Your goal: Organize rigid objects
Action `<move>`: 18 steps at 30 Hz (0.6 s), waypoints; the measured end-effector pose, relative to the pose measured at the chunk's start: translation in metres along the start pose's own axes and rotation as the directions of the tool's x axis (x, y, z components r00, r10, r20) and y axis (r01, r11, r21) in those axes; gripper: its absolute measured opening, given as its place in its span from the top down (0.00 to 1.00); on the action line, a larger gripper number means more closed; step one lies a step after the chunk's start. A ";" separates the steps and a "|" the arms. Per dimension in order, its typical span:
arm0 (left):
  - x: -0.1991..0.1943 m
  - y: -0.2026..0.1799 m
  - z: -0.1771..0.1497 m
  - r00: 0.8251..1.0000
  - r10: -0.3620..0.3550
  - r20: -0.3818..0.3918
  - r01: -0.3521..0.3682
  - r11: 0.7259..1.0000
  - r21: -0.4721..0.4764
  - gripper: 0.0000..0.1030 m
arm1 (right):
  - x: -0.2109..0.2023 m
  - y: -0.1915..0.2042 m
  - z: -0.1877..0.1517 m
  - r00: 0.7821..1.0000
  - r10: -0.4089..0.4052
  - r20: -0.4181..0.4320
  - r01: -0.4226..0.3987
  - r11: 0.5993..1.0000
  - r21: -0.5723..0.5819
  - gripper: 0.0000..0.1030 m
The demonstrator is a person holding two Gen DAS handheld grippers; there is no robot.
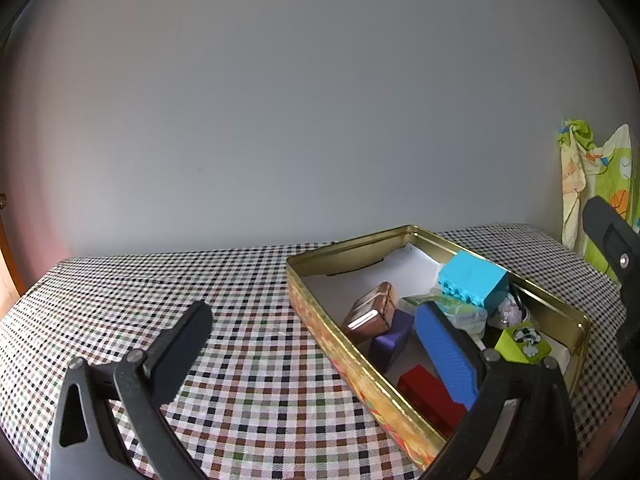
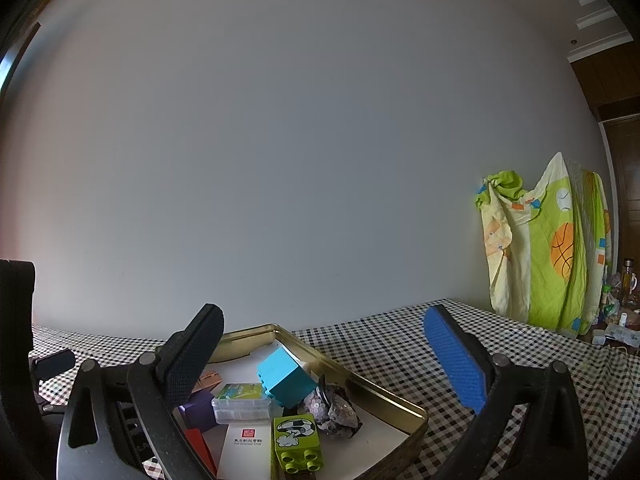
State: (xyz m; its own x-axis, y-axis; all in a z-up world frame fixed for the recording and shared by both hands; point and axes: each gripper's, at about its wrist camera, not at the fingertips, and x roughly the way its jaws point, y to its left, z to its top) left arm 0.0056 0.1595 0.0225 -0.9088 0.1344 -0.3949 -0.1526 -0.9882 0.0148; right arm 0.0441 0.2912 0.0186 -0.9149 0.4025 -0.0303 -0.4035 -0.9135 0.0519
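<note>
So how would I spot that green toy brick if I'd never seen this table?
Find the gold metal tin on the checked tablecloth. Look at its near end, beside the crumpled sequinned bundle and in front of the clear plastic box. The lime-green brick is the only piece with a black-and-white football picture on top; the turquoise brick behind it is plain.

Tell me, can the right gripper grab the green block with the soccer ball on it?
Probably yes: the right gripper is open above the tin, and the green block sits uncovered near its front.
</note>
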 end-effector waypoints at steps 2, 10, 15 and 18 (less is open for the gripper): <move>0.000 0.000 0.000 1.000 0.004 -0.001 -0.004 1.000 -0.003 0.00 | 0.000 0.001 0.000 1.000 0.000 -0.001 0.000 1.000 0.000 0.01; 0.001 0.002 -0.001 1.000 0.019 0.001 -0.019 1.000 -0.010 0.00 | -0.001 0.002 0.000 1.000 0.002 -0.001 -0.002 1.000 -0.002 0.01; 0.002 0.004 -0.001 1.000 0.019 0.002 -0.019 1.000 -0.013 0.00 | -0.001 0.002 0.000 1.000 0.002 0.000 -0.002 1.000 -0.002 0.01; 0.002 0.004 -0.001 1.000 0.020 0.003 -0.020 1.000 -0.012 0.00 | -0.002 0.003 0.000 1.000 0.004 0.001 -0.004 1.000 -0.004 0.01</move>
State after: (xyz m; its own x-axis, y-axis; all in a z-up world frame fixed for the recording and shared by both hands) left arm 0.0033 0.1559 0.0211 -0.9126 0.1152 -0.3922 -0.1301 -0.9914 0.0116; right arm 0.0447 0.2872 0.0186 -0.9165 0.3990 -0.0286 -0.3999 -0.9153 0.0479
